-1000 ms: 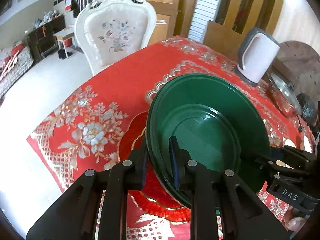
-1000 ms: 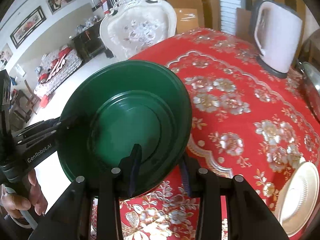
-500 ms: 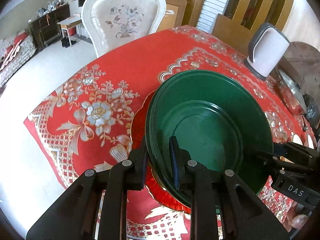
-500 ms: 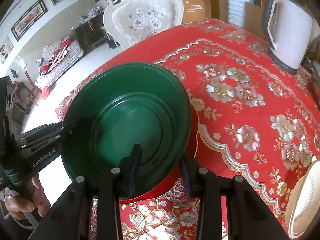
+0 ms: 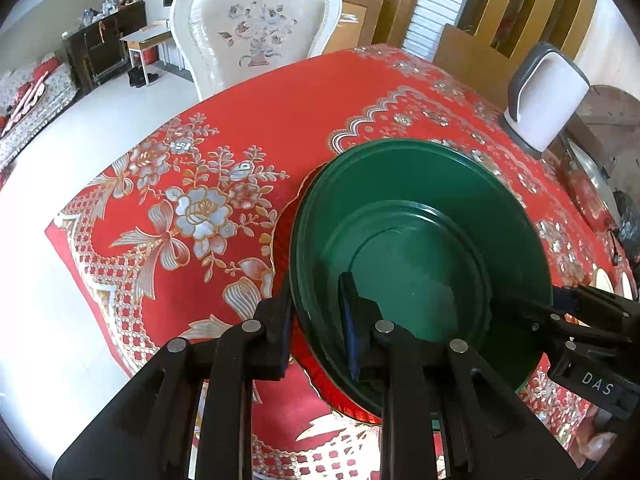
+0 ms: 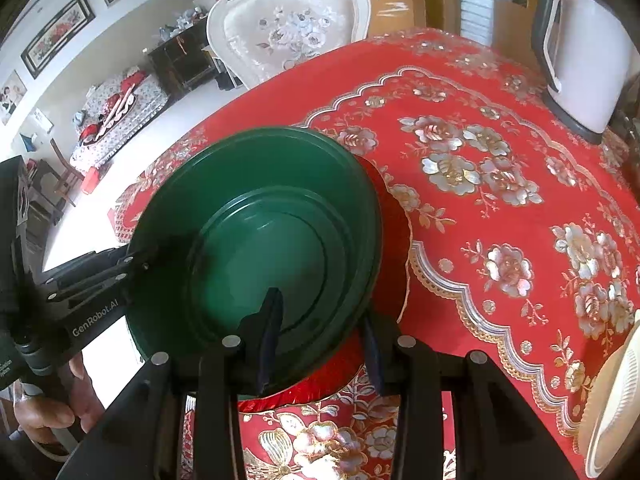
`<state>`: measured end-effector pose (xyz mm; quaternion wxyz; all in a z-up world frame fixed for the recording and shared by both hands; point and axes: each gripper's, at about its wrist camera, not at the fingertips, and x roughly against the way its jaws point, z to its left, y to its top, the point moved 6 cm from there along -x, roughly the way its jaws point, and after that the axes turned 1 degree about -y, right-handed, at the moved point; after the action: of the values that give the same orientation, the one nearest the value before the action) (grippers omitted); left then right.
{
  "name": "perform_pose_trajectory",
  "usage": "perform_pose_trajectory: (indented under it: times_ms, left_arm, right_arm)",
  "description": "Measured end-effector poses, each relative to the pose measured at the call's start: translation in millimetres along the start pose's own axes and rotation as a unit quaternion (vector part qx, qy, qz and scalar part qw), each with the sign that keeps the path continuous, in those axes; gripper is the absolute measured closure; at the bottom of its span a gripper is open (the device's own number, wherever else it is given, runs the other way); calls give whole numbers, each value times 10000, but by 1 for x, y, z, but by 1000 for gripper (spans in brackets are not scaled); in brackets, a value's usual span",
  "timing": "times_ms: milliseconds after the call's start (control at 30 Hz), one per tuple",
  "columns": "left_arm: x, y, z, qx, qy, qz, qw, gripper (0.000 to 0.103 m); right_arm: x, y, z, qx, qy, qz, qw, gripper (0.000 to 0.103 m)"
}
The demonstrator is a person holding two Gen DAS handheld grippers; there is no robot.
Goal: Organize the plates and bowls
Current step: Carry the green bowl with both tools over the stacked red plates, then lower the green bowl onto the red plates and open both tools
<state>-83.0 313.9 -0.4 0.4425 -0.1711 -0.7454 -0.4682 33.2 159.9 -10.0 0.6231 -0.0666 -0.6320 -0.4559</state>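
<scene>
Over red plate (image 5: 286,216) on worktop (image 5: 280,112) | both grippers' fingers clamp green bowl (image 5: 420,264) rim: left gripper (image 5: 316,320), right gripper (image 6: 320,332) | step: seating bowl | next: likely release.

You are looking at a bowl (image 5: 420,248) sitting over a plate (image 6: 394,248) near the table's (image 5: 280,120) edge, a chair (image 5: 256,28) standing behind, a kettle (image 5: 544,96) sitting far right, another plate (image 6: 612,404) lying right.

The red tablecloth (image 6: 500,152) lies bare past the green plates (image 6: 256,240). A white kettle (image 6: 588,60) blocks the far corner, a cream plate (image 6: 612,408), probably ribbed, the near right; a chair (image 5: 256,24) stands behind the table.
</scene>
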Motion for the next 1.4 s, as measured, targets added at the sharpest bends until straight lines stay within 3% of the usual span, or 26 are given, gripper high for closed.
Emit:
perform_pose_trajectory:
  times_ms: [67,200,500,600,633,1000,1400]
  left_arm:
    - [0,0,0,-1,13,-11,10000,83]
    - [-1,0,-1,28,71,-29,10000,78]
    - [15,5,0,14,137,-395,9991,75]
    - [26,9,-3,-30,136,-567,9983,48]
    - [30,10,-5,-45,115,-650,9978,45]
    - [54,13,-24,-341,170,-1027,9940,45]
    - [54,10,-51,-582,108,-1072,9925,45]
  right_arm:
    - [0,-1,1,-40,109,30,9999,60]
    - [3,0,2,-210,496,-8,9985,40]
    - [18,-1,-1,-308,536,-192,9979,39]
    - [24,-3,-3,-343,544,-255,9976,39]
    - [25,-2,-3,-355,534,-270,9976,39]
    - [35,-2,1,-293,558,-398,9972,39]
    - [47,-11,-6,-402,478,-498,9968,37]
